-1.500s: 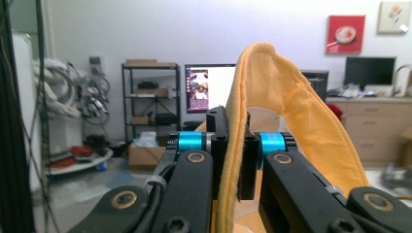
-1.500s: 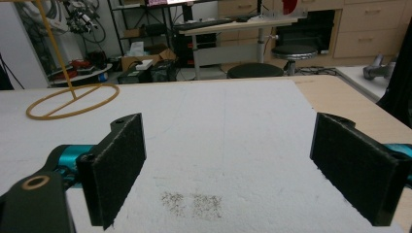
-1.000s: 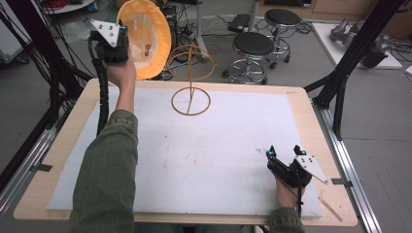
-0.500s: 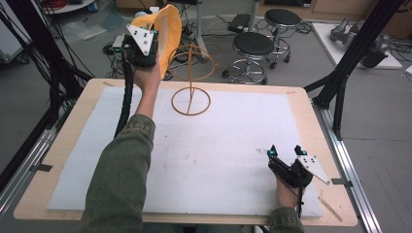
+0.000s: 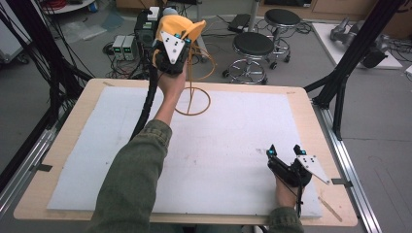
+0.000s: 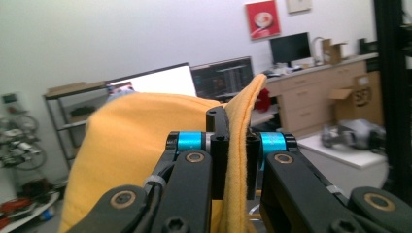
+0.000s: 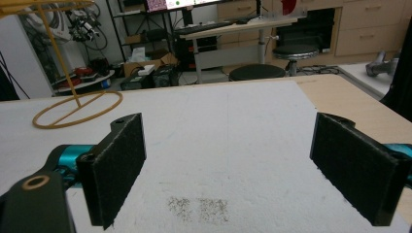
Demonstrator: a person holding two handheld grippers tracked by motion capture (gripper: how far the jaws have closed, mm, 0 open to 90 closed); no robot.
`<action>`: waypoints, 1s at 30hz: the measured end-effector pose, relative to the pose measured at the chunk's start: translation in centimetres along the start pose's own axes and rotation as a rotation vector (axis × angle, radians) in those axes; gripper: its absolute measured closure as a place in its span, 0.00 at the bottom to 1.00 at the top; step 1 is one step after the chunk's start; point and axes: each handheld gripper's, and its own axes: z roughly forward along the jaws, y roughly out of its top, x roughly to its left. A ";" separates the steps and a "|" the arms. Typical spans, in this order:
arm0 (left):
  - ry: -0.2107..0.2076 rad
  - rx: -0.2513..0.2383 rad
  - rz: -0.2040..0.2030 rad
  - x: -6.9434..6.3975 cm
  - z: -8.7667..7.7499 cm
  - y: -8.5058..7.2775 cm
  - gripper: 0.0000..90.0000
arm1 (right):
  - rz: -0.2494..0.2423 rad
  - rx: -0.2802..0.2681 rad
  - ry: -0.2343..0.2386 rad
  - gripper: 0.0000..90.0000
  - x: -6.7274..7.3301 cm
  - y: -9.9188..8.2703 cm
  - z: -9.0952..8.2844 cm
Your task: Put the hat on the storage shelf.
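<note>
A yellow-orange cap (image 5: pixel 183 25) hangs in the air past the table's far edge, with my left gripper (image 5: pixel 171 38) shut on it. In the left gripper view the pads (image 6: pixel 217 145) pinch the edge of the cap (image 6: pixel 131 141) between them. A yellow wire stand (image 5: pixel 193 101) with a round base ring stands on the white mat, directly below and just right of that hand. My right gripper (image 5: pixel 283 151) rests at the near right of the mat, jaws wide open with nothing between them (image 7: pixel 228 160). The wire stand (image 7: pixel 77 109) lies far off to its left.
The white mat (image 5: pixel 233 141) covers most of the wooden table (image 5: pixel 311 111). Black frame posts (image 5: pixel 340 92) stand at the right and left sides. Two stools (image 5: pixel 252 46) and electronics boxes sit on the floor beyond the far edge.
My left hand has carried the cap to the right along the far edge, from the far left corner to just above the wire stand. The right gripper has stayed put.
</note>
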 end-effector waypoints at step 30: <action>-0.254 0.225 0.075 -4.2 1.0 -4.7 0.97 | -0.007 -0.008 0.004 0.13 0.1 0.1 -0.3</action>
